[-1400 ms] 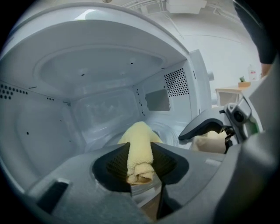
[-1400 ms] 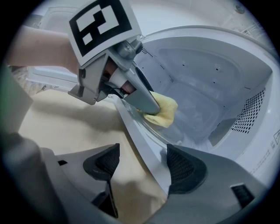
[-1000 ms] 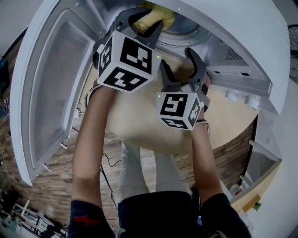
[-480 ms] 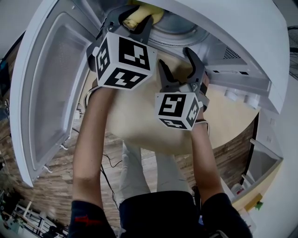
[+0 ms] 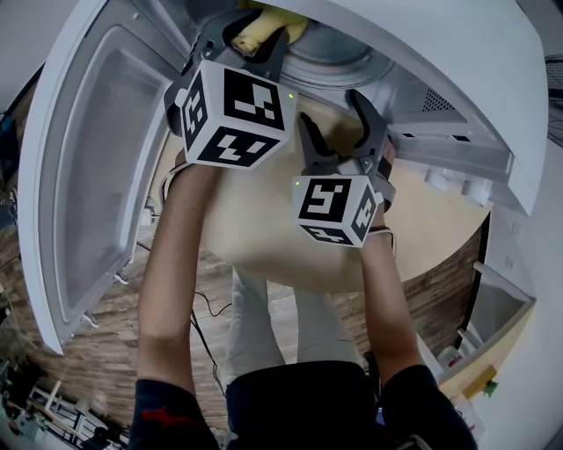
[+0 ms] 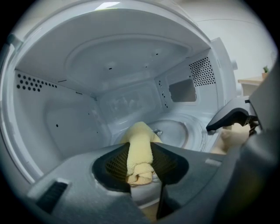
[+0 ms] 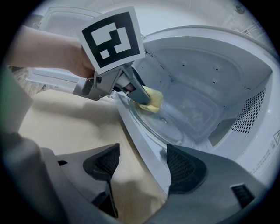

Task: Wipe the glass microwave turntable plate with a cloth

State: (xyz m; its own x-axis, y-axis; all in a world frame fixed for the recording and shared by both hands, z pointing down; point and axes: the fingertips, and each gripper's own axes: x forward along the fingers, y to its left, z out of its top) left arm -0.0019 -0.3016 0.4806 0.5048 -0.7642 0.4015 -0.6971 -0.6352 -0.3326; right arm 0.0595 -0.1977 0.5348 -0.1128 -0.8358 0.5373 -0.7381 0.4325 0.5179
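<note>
The glass turntable plate (image 6: 181, 131) lies on the floor of the open white microwave (image 7: 245, 87). It also shows in the right gripper view (image 7: 179, 124) and the head view (image 5: 339, 57). My left gripper (image 6: 141, 168) is shut on a rolled yellow cloth (image 6: 140, 151). The cloth's tip rests at the plate's near-left rim (image 7: 151, 101). In the head view the left gripper (image 5: 253, 35) reaches into the cavity with the cloth (image 5: 264, 25). My right gripper (image 7: 142, 166) stands open and empty at the microwave's front sill, to the right of the left one (image 5: 332, 119).
The microwave door (image 5: 97, 167) hangs open at the left. A pale beige tabletop (image 5: 264, 228) lies below the microwave's mouth. The cavity's walls and ceiling (image 6: 109, 57) close in around the left gripper. White fittings (image 5: 457, 185) stand to the right of the microwave.
The left gripper has pushed the cloth a little farther into the cavity since one second ago. The right gripper has barely moved.
</note>
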